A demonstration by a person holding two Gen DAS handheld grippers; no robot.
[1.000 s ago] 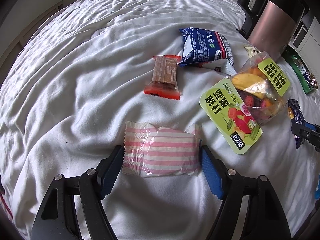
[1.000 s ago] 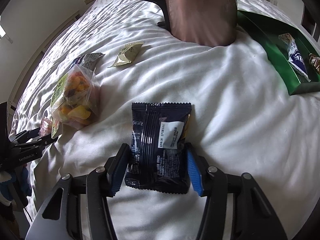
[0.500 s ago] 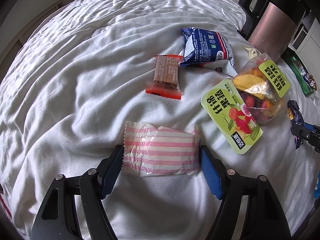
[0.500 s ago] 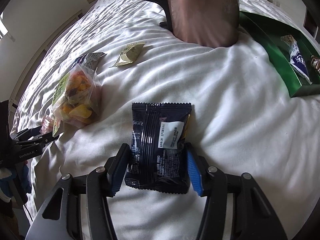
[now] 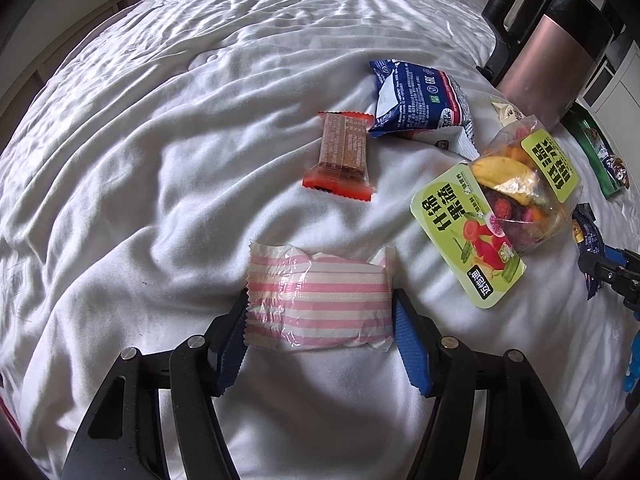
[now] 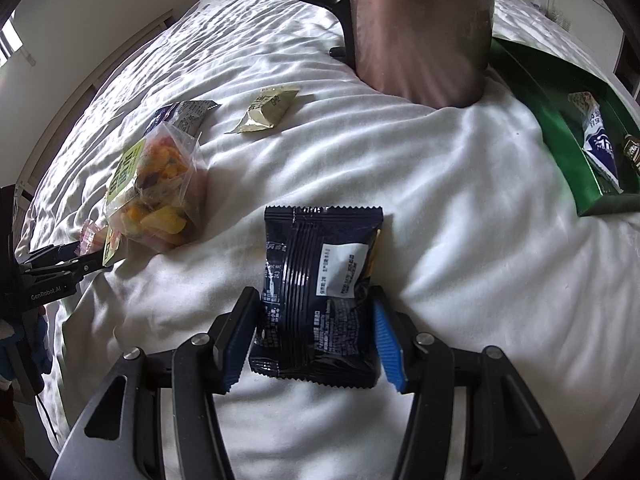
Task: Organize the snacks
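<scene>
Pink-striped packet [image 5: 318, 304]: lies on the white bedsheet [image 5: 160, 168], long axis crosswise between the fingers of the left gripper [image 5: 320, 340], whose jaws are closing, pads touching its two ends. Dark packet [image 6: 318, 296]: long axis pointing away from the tongs, pinched at its sides by the right gripper [image 6: 312, 344]. Green tray [image 6: 568, 152] is nearer the right hand. Legible writing: "GenRobot.AI" on the left gripper's body; "EAC" on the blue bag [image 5: 420, 100].
</scene>
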